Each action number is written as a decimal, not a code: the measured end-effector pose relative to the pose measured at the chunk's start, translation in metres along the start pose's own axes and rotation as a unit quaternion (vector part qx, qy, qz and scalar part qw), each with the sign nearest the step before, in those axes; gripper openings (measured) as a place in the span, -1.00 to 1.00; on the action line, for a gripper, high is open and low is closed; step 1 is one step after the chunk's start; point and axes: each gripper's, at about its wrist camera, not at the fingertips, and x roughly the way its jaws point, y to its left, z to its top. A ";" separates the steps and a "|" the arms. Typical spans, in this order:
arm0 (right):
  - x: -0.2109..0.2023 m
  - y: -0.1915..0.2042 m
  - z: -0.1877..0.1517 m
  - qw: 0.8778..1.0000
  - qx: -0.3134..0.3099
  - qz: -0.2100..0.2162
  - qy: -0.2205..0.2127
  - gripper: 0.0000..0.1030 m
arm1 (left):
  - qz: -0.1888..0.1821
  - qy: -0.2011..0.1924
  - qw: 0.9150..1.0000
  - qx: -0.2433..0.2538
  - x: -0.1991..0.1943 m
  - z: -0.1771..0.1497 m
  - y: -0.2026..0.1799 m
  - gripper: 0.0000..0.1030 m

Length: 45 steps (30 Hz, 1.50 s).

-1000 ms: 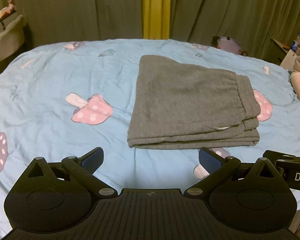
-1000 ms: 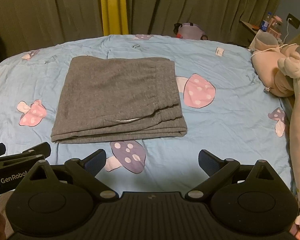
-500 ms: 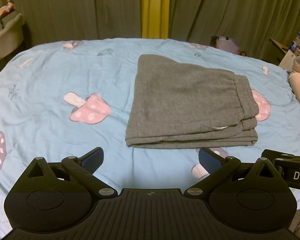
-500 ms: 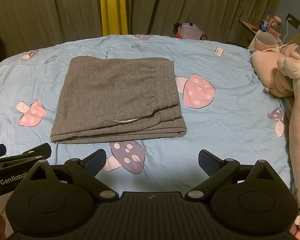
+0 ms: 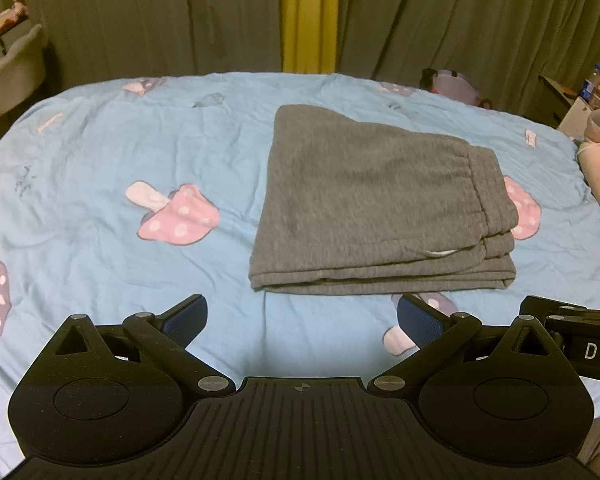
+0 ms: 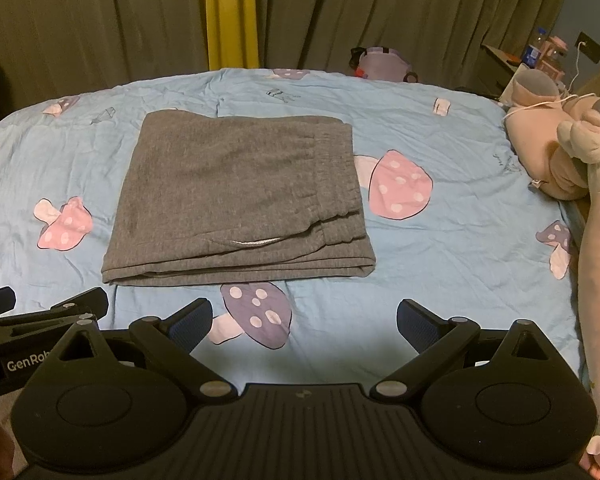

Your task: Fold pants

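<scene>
The grey pants (image 5: 376, 204) lie folded into a flat stacked rectangle on the blue mushroom-print bed sheet (image 5: 100, 160), waistband to the right. They also show in the right wrist view (image 6: 240, 200). My left gripper (image 5: 302, 320) is open and empty, held back from the near edge of the pants, touching nothing. My right gripper (image 6: 304, 322) is open and empty too, just in front of the pants' near edge. Each gripper's side shows in the other view: the right gripper's at the right edge (image 5: 572, 328), the left gripper's at the left edge (image 6: 40, 320).
Pink plush toys (image 6: 572, 160) lie along the bed's right side. Dark green curtains with a yellow strip (image 6: 232, 16) hang behind the bed. A nightstand with bottles (image 6: 540, 56) stands at the back right, a chair (image 5: 12, 72) at the left.
Both grippers stayed open and nearly still; the left view shifted very slightly. The pants have not moved.
</scene>
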 end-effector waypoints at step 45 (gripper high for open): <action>0.001 -0.002 -0.002 1.000 0.007 0.004 -0.001 0.92 | -0.003 0.001 1.000 -0.003 0.002 -0.001 -0.001 1.00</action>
